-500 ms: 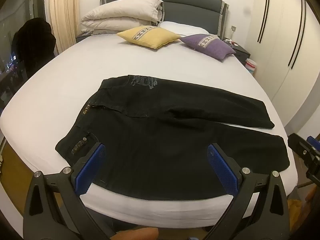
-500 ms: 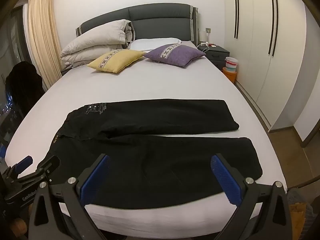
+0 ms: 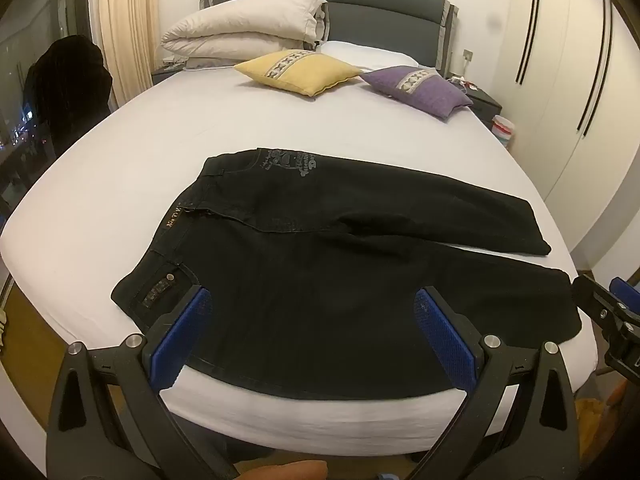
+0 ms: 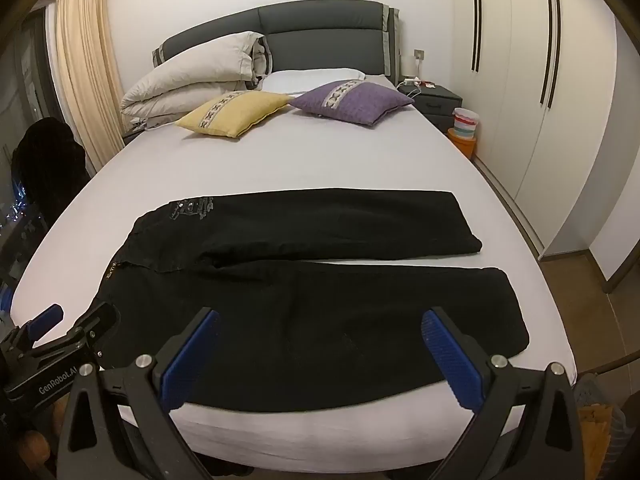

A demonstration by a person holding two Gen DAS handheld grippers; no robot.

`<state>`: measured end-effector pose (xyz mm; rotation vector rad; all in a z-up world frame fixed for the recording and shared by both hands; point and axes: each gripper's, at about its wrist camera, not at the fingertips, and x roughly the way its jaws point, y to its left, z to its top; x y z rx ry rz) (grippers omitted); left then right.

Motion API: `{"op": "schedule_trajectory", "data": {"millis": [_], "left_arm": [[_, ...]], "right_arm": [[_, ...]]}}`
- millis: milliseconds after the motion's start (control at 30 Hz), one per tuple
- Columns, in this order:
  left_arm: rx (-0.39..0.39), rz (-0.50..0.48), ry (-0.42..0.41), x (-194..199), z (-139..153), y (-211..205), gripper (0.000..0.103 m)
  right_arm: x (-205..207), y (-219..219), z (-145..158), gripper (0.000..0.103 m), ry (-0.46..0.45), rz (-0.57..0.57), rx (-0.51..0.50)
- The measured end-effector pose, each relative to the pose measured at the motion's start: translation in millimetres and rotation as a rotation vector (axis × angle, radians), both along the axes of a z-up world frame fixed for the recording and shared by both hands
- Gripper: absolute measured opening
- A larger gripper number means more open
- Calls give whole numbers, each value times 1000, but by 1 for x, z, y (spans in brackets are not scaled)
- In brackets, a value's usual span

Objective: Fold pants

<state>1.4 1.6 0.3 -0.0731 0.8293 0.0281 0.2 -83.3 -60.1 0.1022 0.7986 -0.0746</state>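
Black pants (image 3: 320, 280) lie flat on the white bed (image 3: 160, 160), waistband to the left and both legs stretched right; they also show in the right wrist view (image 4: 300, 312). My left gripper (image 3: 312, 320) is open and empty, hovering above the near edge of the pants by the waist and seat. My right gripper (image 4: 320, 340) is open and empty, above the near leg. The right gripper's body shows at the right edge of the left wrist view (image 3: 608, 312); the left gripper's body shows at the left edge of the right wrist view (image 4: 60, 340).
A yellow cushion (image 3: 296, 72), a purple cushion (image 3: 420, 88) and a folded duvet (image 3: 248, 28) sit at the head of the bed. A nightstand (image 4: 432, 100) and buckets (image 4: 466, 124) stand at the right. Wardrobe doors (image 4: 540, 80) line the right wall. A dark chair (image 3: 68, 84) stands left.
Both grippers have shifted very slightly; the views are almost the same. The pants have not moved.
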Motion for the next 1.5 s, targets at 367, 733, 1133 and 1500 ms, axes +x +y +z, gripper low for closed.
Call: {"op": "schedule_trajectory", "data": {"millis": [367, 733, 1133, 1500], "left_arm": [[5, -1, 1, -1, -5, -1, 103], [8, -1, 3, 0, -5, 0, 103], [12, -1, 4, -1, -6, 0, 103], [13, -3, 5, -2, -11, 1, 103]], "right_arm": [[4, 2, 2, 103, 16, 11, -4], [5, 2, 2, 103, 20, 12, -5], [4, 3, -1, 103, 25, 10, -5], [4, -1, -5, 103, 37, 5, -4]]}}
